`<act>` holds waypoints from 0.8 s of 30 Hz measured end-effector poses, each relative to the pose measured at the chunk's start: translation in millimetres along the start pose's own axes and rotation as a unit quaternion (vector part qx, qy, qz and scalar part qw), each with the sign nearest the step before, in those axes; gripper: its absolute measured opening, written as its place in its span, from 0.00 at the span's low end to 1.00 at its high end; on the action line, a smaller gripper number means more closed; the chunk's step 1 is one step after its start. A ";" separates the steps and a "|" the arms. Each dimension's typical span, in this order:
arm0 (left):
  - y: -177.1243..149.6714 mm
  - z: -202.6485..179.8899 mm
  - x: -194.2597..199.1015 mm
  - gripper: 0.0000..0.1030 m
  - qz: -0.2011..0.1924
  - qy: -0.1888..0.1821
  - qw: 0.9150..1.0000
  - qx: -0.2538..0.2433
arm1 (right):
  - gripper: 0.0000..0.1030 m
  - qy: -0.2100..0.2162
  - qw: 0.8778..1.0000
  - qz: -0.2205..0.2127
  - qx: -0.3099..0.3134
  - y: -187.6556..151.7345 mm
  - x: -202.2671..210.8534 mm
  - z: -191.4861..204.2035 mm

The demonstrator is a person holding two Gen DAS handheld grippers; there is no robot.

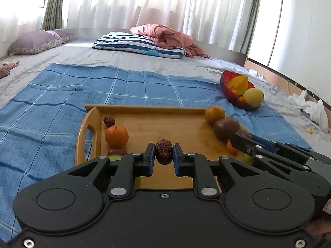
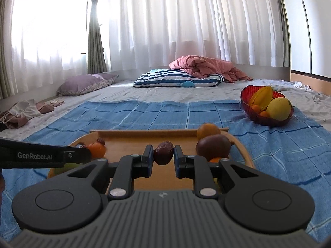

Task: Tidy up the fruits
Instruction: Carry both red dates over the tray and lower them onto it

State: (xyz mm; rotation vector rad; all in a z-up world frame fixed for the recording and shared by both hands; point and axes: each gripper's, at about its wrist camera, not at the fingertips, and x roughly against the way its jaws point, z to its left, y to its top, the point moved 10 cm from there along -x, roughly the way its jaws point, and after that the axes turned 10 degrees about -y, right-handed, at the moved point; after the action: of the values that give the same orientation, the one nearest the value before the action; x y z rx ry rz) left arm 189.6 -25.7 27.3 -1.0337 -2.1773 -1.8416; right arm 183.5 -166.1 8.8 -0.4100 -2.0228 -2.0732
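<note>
Currently: left tongs (image 1: 163,152) clamped on a wrinkled dark-red dried jujube (image 1: 163,152), pads touching both sides, held above the shallow bamboo tray with a cut-out handle (image 1: 144,122). Right tongs (image 2: 163,153) likewise clenched on a second wrinkled dark-brown jujube (image 2: 163,153), also over the tray (image 2: 144,136).

Left wrist view, tray contents: small round orange (image 1: 116,136) at 9 o'clock of the held jujube, loose small jujube (image 1: 109,121) just behind it at 11 o'clock near the handle end, another dark jujube (image 1: 117,151) touching the orange's near side. At 2 o'clock: dull orange-yellow round fruit (image 1: 214,115) at the far tray corner, dark purple-brown round fruit (image 1: 226,128) touching it on the near side. Right tongs' fingers (image 1: 244,143) entering from 3 o'clock, beside the purple fruit.

Red translucent ribbed bowl (image 1: 224,82) at 1 o'clock, well apart from the tray, holding a yellow starfruit (image 1: 240,83), a yellow-green mango-like fruit (image 1: 253,96) and small oranges. Tray and bowl both on a blue checked cloth (image 1: 62,95) spread over the bed.
</note>
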 end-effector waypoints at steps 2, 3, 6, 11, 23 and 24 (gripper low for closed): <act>7.8 2.3 -5.4 0.17 0.005 -0.005 1.000 0.006 | 0.25 0.000 1.000 0.004 -0.004 5.4 -4.2 -2.5; 11.4 3.0 -8.5 0.17 0.008 -0.008 1.000 0.008 | 0.25 0.001 1.000 0.007 -0.007 7.8 -7.0 -4.2; 18.9 4.8 -19.6 0.17 0.026 -0.019 0.999 0.010 | 0.25 0.005 1.000 0.020 -0.013 14.5 -17.0 -8.2; 31.0 12.7 -42.0 0.17 0.061 -0.024 0.997 0.026 | 0.25 0.012 0.997 0.066 -0.033 24.7 -44.2 -14.1; 36.8 39.9 -101.5 0.17 0.127 -0.002 0.989 0.075 | 0.25 0.025 0.982 0.180 -0.047 24.2 -111.4 -10.0; 35.5 41.6 -105.7 0.17 0.130 0.001 0.988 0.077 | 0.25 0.022 0.981 0.189 -0.046 20.6 -115.5 -9.4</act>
State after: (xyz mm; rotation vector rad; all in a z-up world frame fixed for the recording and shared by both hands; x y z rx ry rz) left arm 303.9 -31.5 -5.8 -1.2158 -2.0308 -1.5367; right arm 298.4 -180.7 -11.8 -0.6969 -1.6708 -1.9220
